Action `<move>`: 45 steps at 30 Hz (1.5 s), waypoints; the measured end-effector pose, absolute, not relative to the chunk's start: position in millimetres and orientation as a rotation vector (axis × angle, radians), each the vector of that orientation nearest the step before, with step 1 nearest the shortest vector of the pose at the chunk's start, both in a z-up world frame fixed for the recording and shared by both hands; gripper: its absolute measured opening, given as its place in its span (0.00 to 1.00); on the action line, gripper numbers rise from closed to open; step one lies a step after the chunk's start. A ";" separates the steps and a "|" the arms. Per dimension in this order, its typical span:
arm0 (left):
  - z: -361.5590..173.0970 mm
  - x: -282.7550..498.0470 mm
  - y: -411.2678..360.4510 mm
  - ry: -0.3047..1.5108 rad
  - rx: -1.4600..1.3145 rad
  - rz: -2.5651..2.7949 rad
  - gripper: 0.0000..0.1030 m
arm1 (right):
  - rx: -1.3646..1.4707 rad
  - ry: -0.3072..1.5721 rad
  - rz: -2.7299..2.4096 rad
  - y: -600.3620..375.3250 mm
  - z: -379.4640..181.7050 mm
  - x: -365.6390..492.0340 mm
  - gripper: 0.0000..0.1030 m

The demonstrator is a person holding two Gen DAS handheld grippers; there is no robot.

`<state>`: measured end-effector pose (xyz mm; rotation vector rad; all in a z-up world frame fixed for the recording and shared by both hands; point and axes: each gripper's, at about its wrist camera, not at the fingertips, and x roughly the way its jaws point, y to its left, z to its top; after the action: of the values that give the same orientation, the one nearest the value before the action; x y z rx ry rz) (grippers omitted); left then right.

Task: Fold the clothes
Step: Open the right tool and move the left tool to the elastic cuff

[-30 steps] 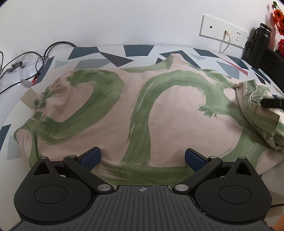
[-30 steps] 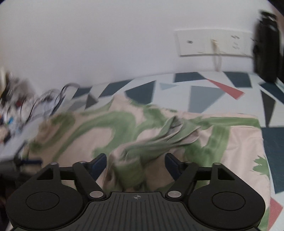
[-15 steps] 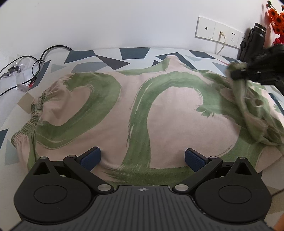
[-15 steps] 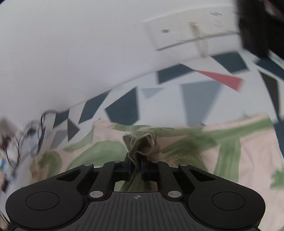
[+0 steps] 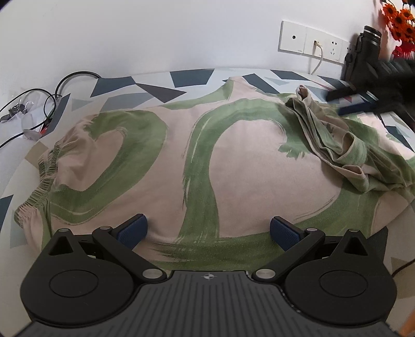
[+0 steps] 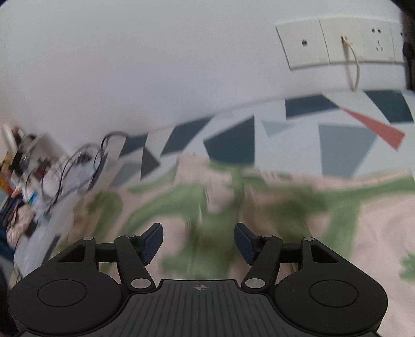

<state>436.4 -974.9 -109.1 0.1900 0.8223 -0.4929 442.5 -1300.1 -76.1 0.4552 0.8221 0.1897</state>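
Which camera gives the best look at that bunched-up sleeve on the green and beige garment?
The left wrist view: the bunched sleeve lies sharp and whole on the garment. The right wrist view shows it only as motion blur.

Wall sockets (image 5: 312,41), cables (image 5: 49,97), orange flowers (image 5: 400,19)

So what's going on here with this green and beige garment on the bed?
A person with a gripper in each hand is folding the garment, spread over a patterned sheet. One sleeve lies bunched across the garment's right side. The right gripper is opening just above the cloth, nothing pinched between its pads. The left gripper hovers wide open at the near hem.
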 end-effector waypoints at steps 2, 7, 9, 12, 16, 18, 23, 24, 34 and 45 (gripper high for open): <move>-109.0 437.4 -974.9 0.824 0.185 -0.491 1.00 | 0.448 0.869 0.220 -1298.9 -83.3 431.8 0.47; -108.6 439.2 -974.3 0.832 0.182 -0.494 1.00 | 0.425 0.924 0.300 -1284.9 -89.6 411.0 0.12; -108.4 439.4 -974.2 0.834 0.181 -0.494 1.00 | 0.408 0.907 0.322 -1280.9 -83.4 403.7 0.11; -108.4 439.4 -974.1 0.835 0.176 -0.491 1.00 | 0.371 0.892 0.361 -1274.1 -72.6 396.6 0.11; -109.3 438.1 -974.5 0.829 0.179 -0.486 1.00 | 0.325 0.960 0.373 -1263.1 -82.6 401.4 0.14; -109.4 438.3 -974.1 0.830 0.183 -0.487 1.00 | 0.312 0.990 0.378 -1257.7 -87.0 405.2 0.21; -108.4 438.6 -969.5 0.836 0.168 -0.496 1.00 | 0.332 0.934 0.402 -1256.3 -67.8 419.2 0.49; -108.0 438.4 -967.7 0.838 0.162 -0.495 1.00 | 0.337 0.902 0.377 -1259.4 -63.7 424.0 0.50; -101.2 428.3 -928.6 0.865 0.076 -0.426 1.00 | 0.340 0.878 0.090 -1265.9 -92.4 487.1 0.63; -109.7 438.1 -836.5 0.884 -0.301 -0.157 1.00 | 0.279 0.785 0.052 -1238.6 -83.3 483.8 0.87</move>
<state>438.1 -836.5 -109.7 -0.3007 0.8841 -0.1568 483.8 -1238.6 -83.3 0.2790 0.7854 0.0517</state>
